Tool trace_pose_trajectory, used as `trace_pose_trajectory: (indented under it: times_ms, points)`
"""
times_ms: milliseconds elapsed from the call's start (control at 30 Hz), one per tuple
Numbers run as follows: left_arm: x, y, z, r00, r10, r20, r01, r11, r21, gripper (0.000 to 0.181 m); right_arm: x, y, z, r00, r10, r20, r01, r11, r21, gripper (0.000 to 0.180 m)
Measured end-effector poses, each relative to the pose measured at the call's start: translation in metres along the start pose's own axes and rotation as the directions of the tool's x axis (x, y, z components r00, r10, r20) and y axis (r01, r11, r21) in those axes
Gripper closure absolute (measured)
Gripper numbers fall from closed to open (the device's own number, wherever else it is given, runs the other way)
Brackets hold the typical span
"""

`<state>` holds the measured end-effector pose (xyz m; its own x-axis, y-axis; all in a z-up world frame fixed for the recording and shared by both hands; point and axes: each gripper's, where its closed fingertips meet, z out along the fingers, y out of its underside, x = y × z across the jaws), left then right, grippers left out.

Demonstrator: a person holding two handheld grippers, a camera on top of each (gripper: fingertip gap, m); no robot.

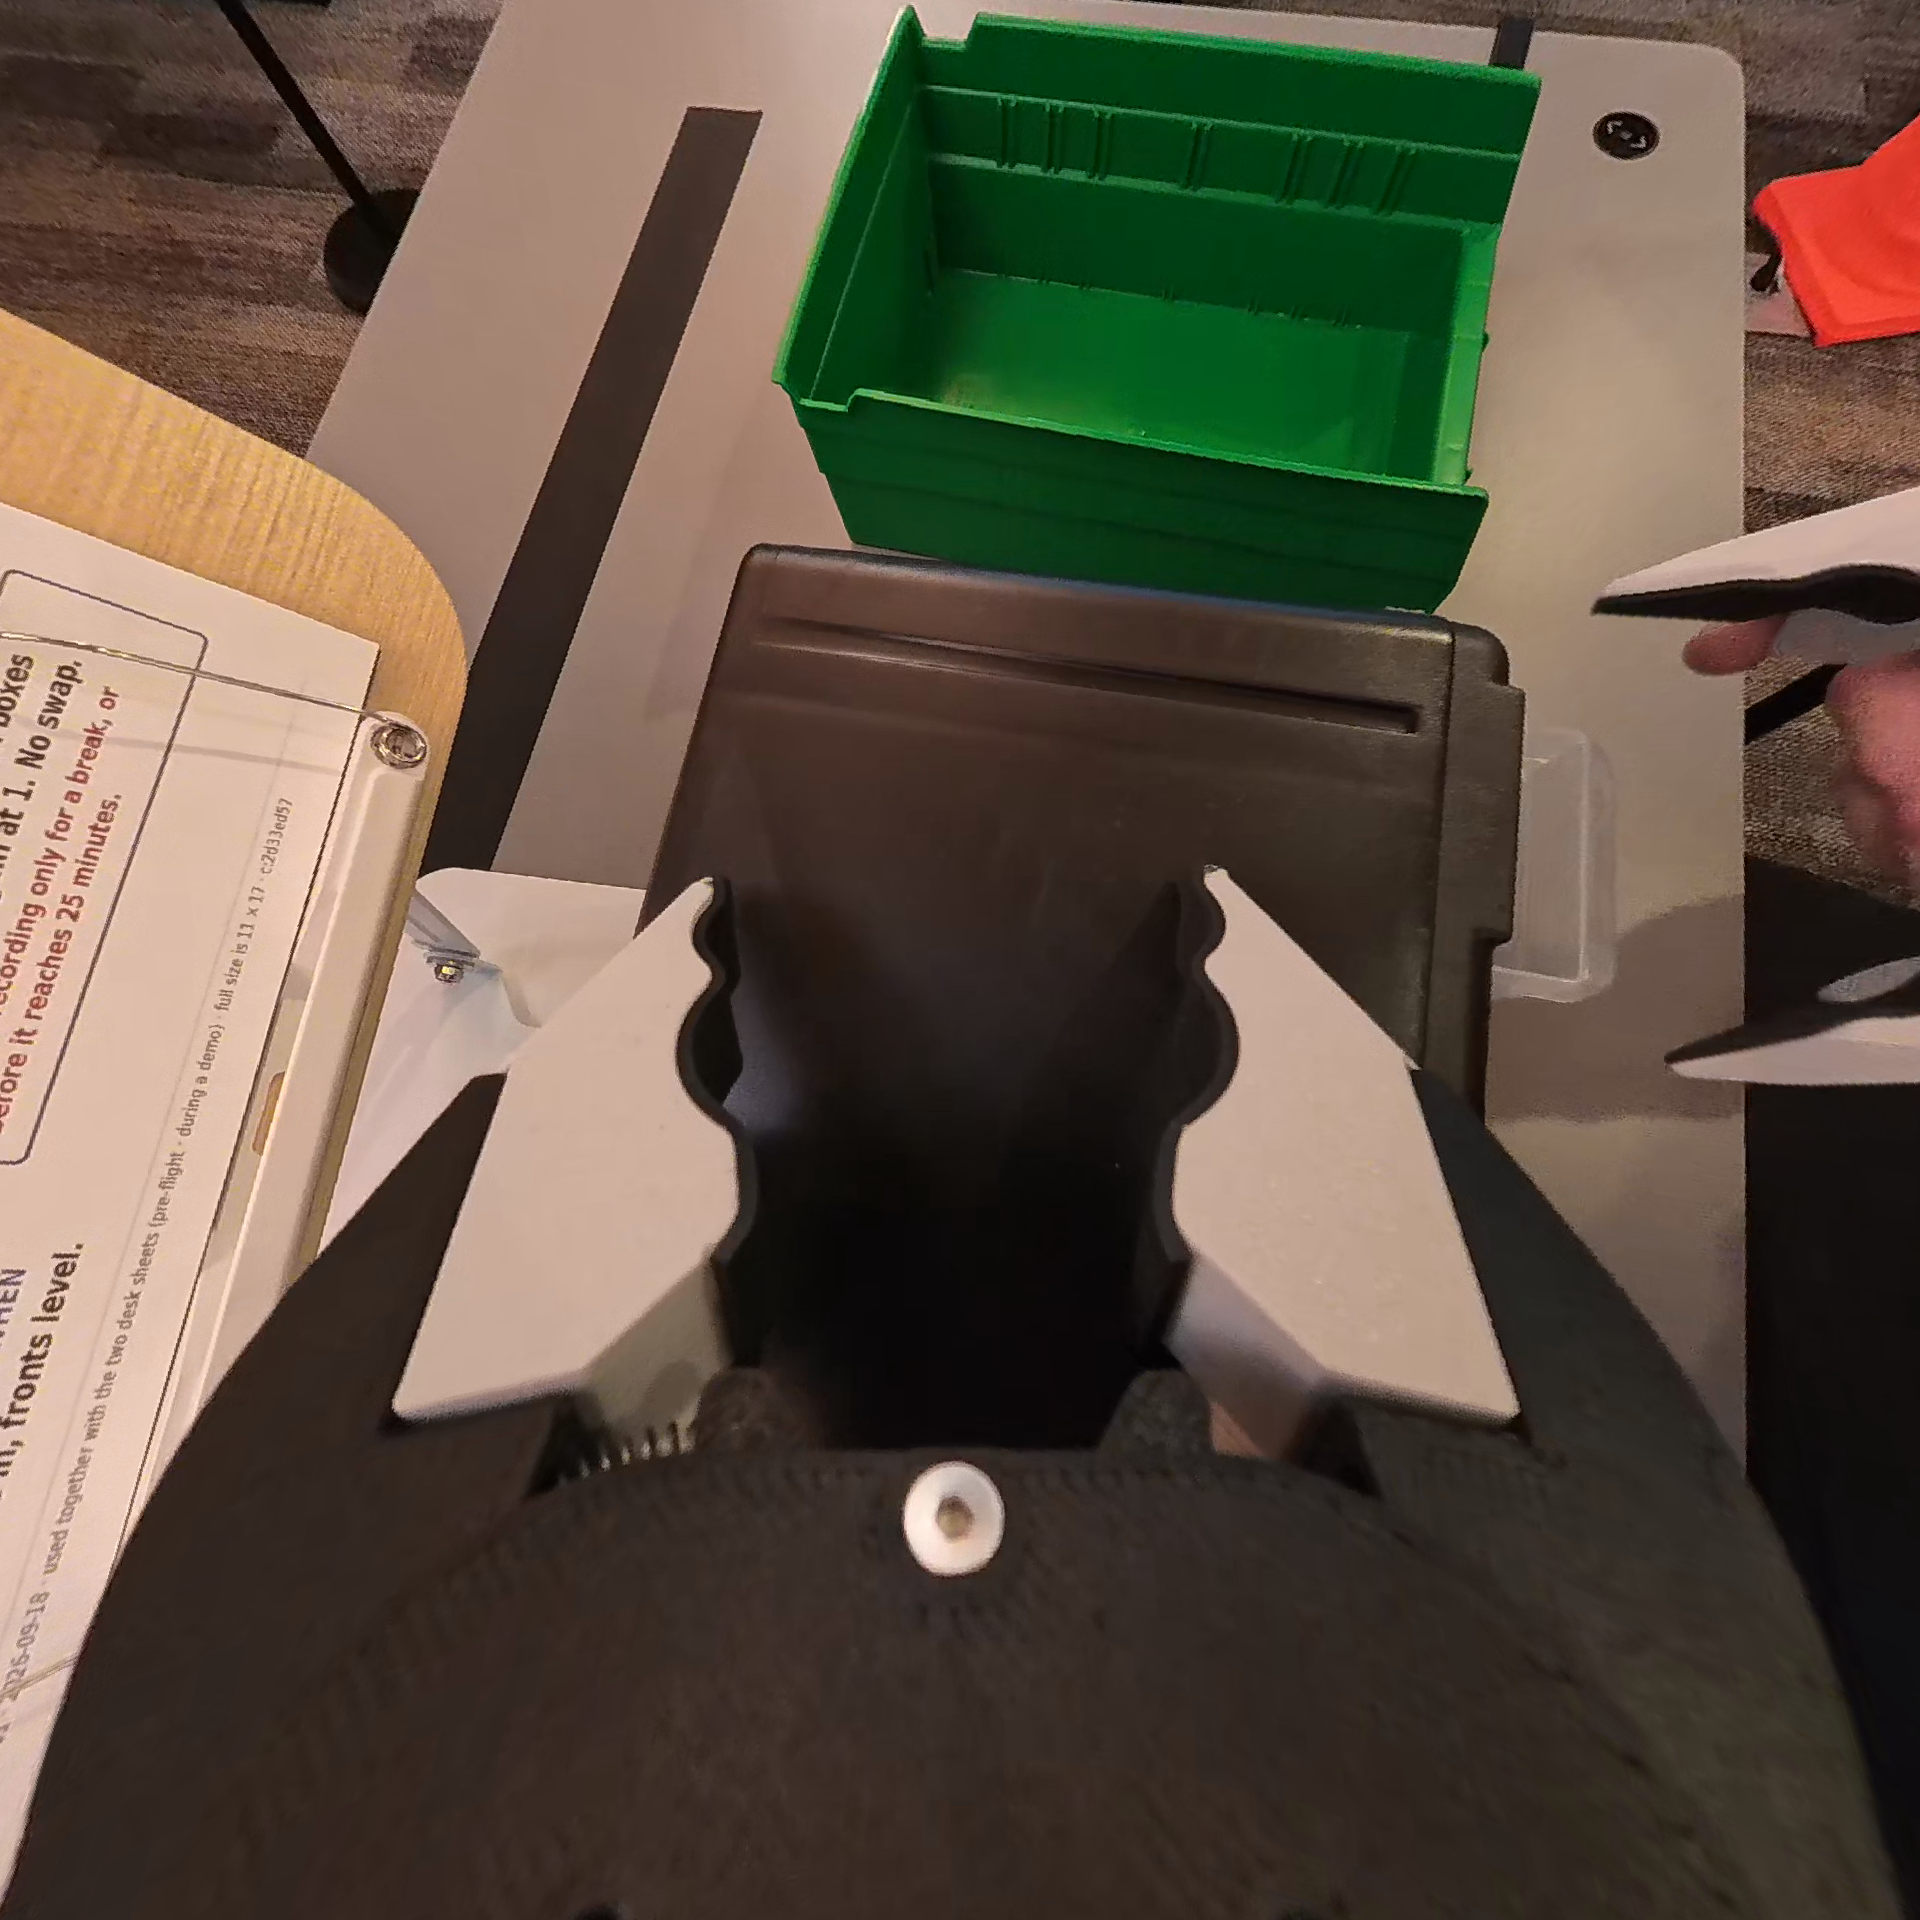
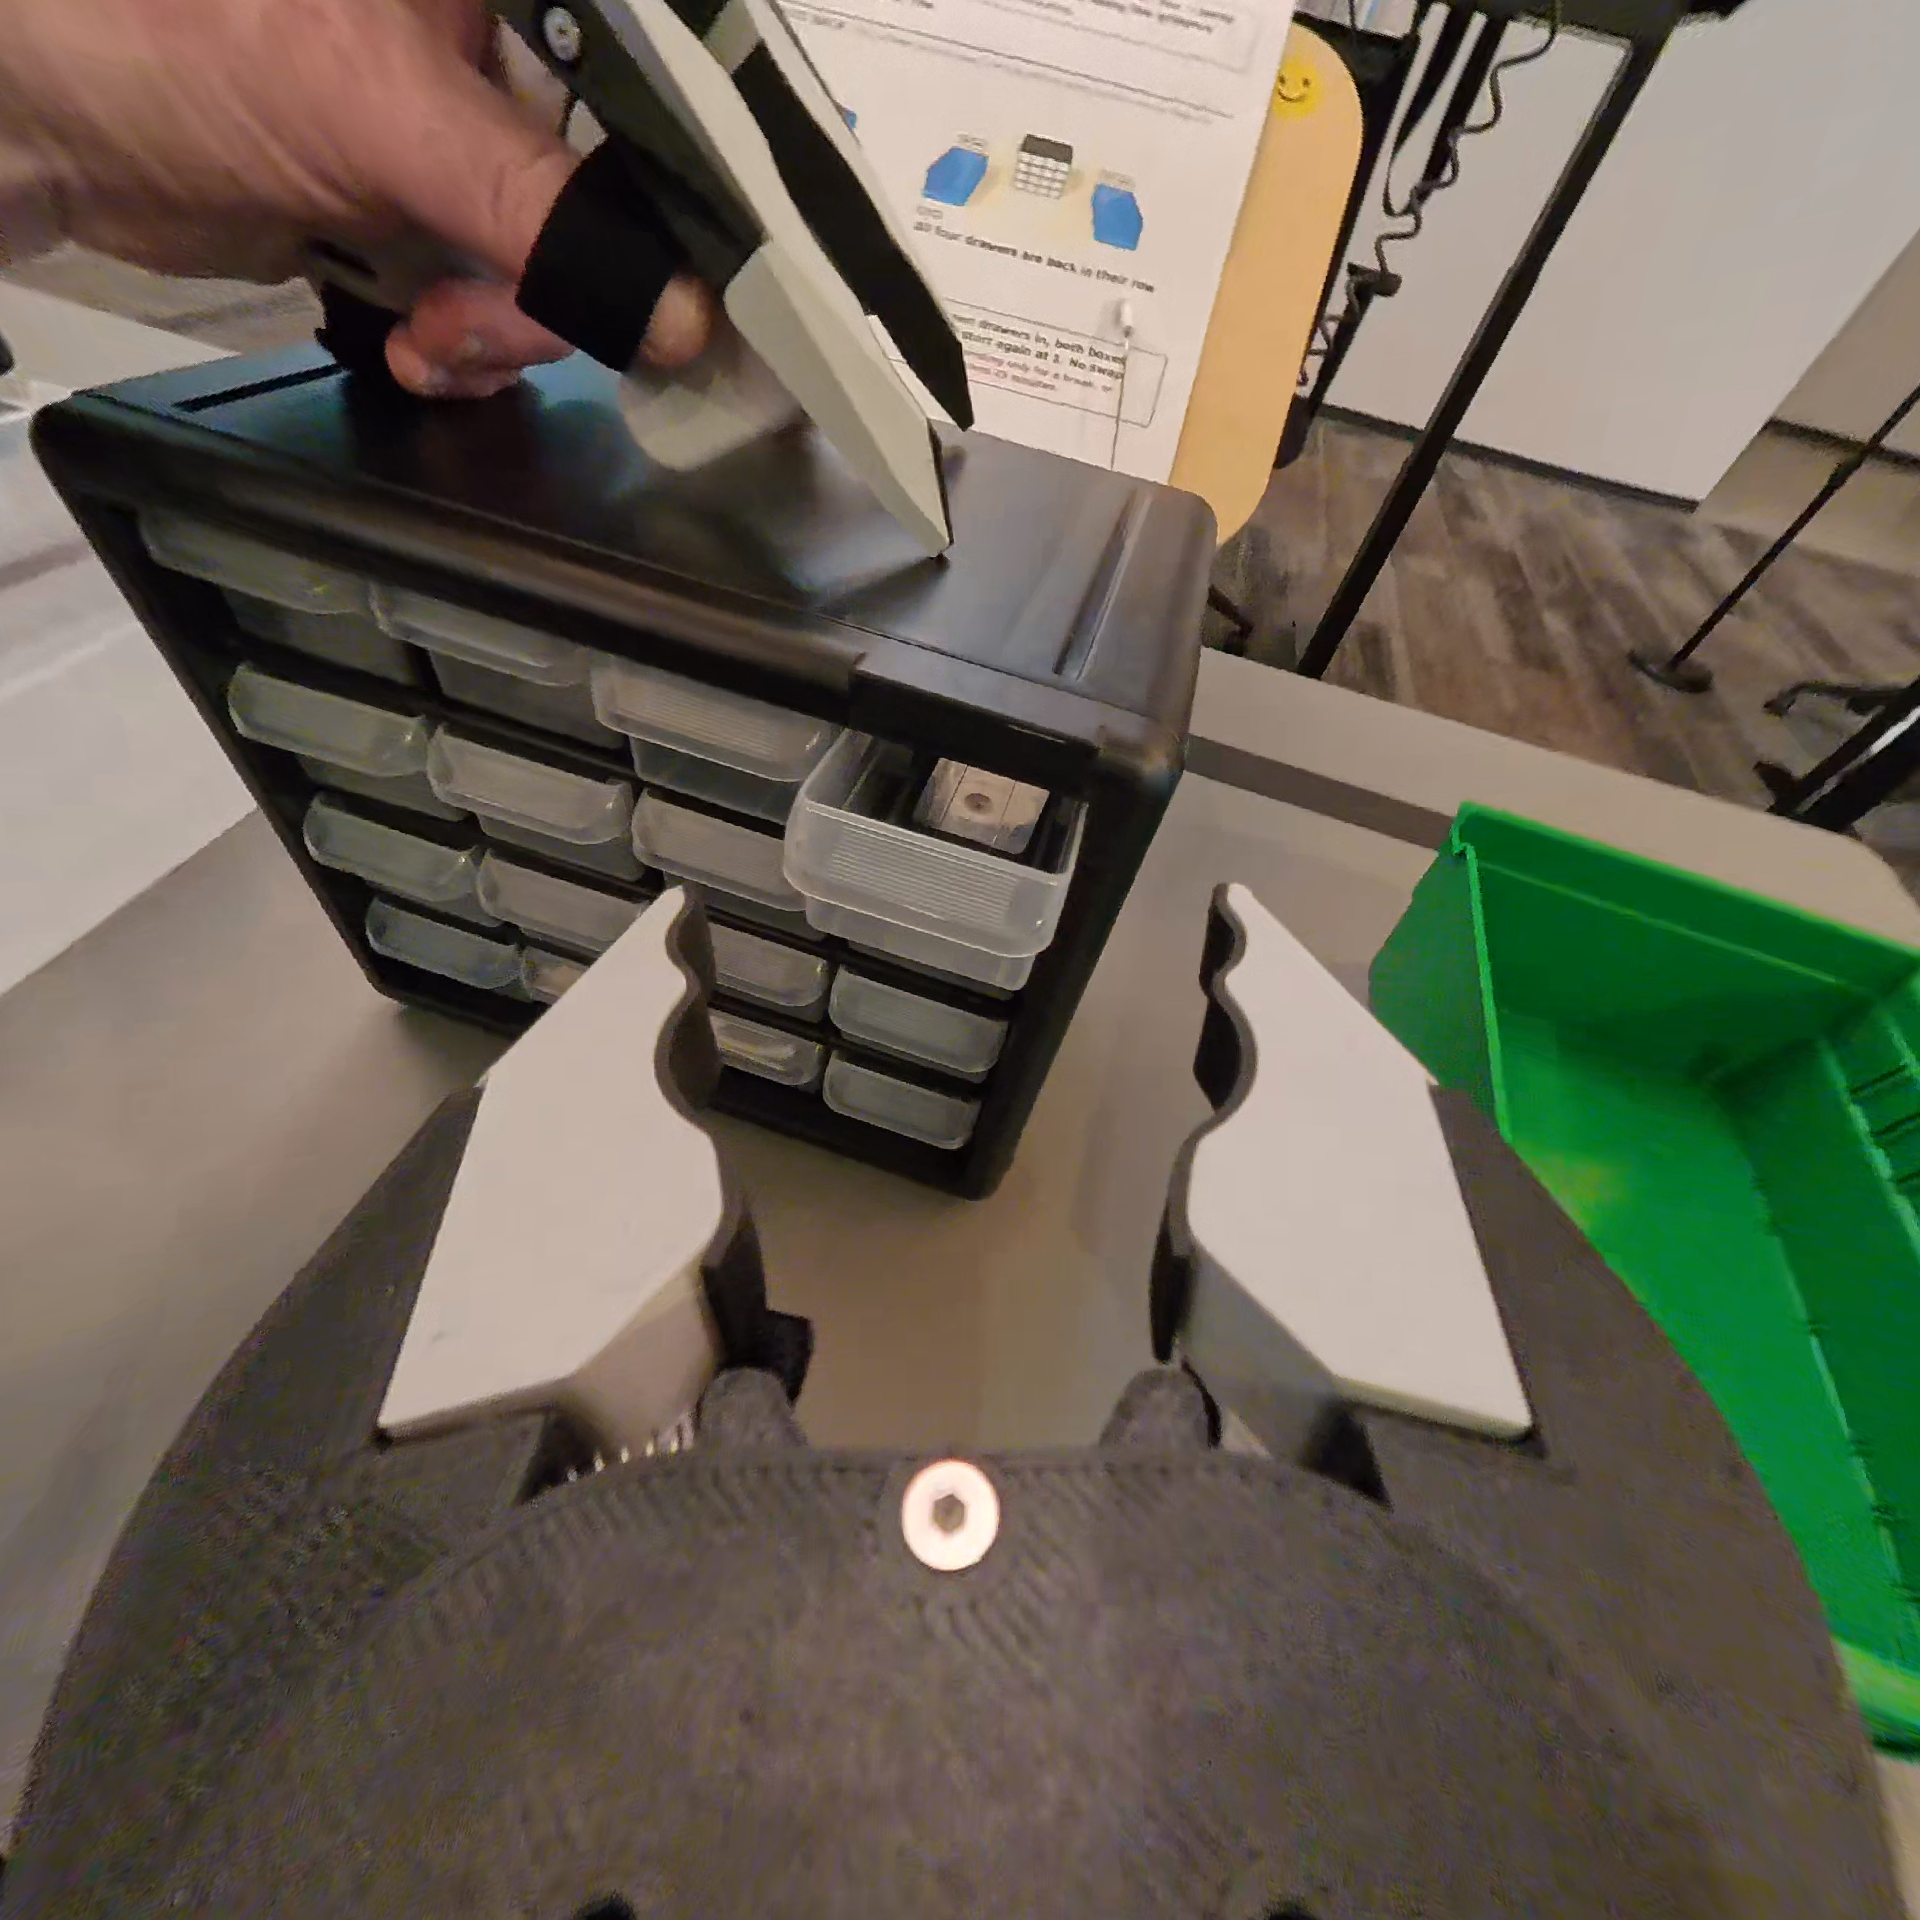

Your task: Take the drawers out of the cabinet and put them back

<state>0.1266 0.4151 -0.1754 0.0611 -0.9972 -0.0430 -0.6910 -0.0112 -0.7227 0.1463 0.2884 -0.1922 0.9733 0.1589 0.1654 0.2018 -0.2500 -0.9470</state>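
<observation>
Printed instruction sheet (image 1: 156, 935), poster (image 2: 1039, 208) with text

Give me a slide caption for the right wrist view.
Open right gripper faces a black cabinet with one clear drawer pulled partway out, left gripper above, green bin alongside.

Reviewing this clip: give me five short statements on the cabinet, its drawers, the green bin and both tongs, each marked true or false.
1. One clear drawer sticks out of the black cabinet. True.
2. The green bin holds several drawers. False: it is empty.
3. The left tongs are above the cabinet's top, holding nothing. True.
4. The right tongs are shut on the protruding drawer. False: they are open and apart from it.
5. The protruding drawer sits in the bottom row. False: it is in the right-hand column, with two closed drawers below it.
</observation>
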Motion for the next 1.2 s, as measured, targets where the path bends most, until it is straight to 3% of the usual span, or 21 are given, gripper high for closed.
trace_pose_trajectory:
  times_ms: [533,700,900,1067,1200]
  points:
    - [0.001,0.000,0.000,1.000,-0.006,-0.016,0.006,1.000,-0.003,0.098,-0.010,0.013,0.010,0.985,0.175,-0.003,-0.175,0.984,-0.017,0.094]
    - [0.002,0.000,0.001,1.000,-0.007,-0.023,0.007,1.000,-0.004,0.099,-0.011,0.014,0.017,0.980,0.199,-0.014,-0.199,0.980,-0.023,0.117]
    - [0.002,0.000,0.001,1.000,-0.003,-0.022,0.003,1.000,-0.003,0.100,-0.010,0.015,0.022,0.980,0.197,-0.026,-0.198,0.980,-0.017,0.124]
    - [0.002,0.000,0.001,1.000,-0.003,-0.025,0.003,1.000,-0.003,0.100,-0.001,0.019,0.019,0.979,0.188,-0.077,-0.189,0.982,-0.013,0.150]
    - [0.002,0.000,0.001,1.000,-0.003,-0.024,0.003,1.000,-0.003,0.100,-0.007,0.023,0.021,0.980,0.193,-0.049,-0.195,0.980,-0.036,0.106]
